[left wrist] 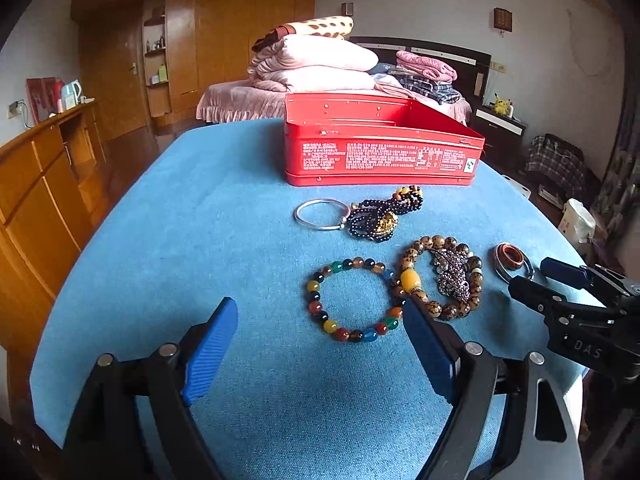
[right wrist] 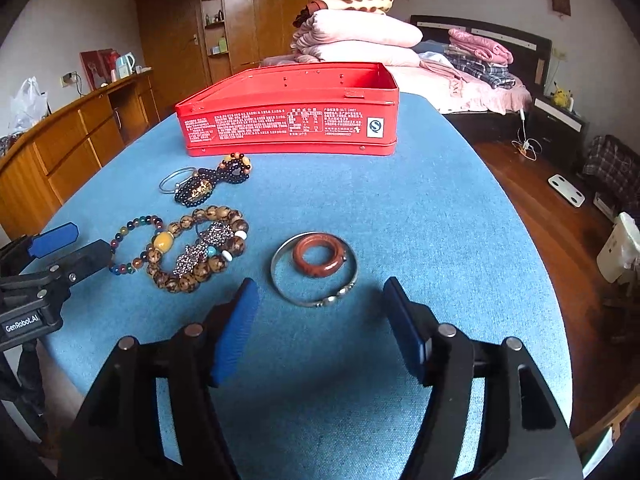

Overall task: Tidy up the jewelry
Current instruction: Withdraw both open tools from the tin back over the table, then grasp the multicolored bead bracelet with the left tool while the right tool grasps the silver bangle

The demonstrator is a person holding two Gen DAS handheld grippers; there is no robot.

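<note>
An open red tin box (left wrist: 380,152) (right wrist: 292,120) stands at the far side of the blue table. In front of it lie a silver bangle (left wrist: 320,215), dark bead strings (left wrist: 384,212), a multicoloured bead bracelet (left wrist: 352,300) (right wrist: 134,246), a brown bead bracelet with a sparkly pendant (left wrist: 444,276) (right wrist: 204,252), and a reddish ring inside a metal bangle (right wrist: 316,268) (left wrist: 510,262). My left gripper (left wrist: 320,344) is open, just short of the multicoloured bracelet. My right gripper (right wrist: 320,328) is open, just short of the metal bangle.
The blue tablecloth (left wrist: 200,240) covers a round-edged table. A wooden sideboard (left wrist: 40,184) stands to the left, a bed with folded quilts (left wrist: 320,64) behind, wooden floor (right wrist: 540,208) to the right. The right gripper's body (left wrist: 580,312) shows at the left view's right edge.
</note>
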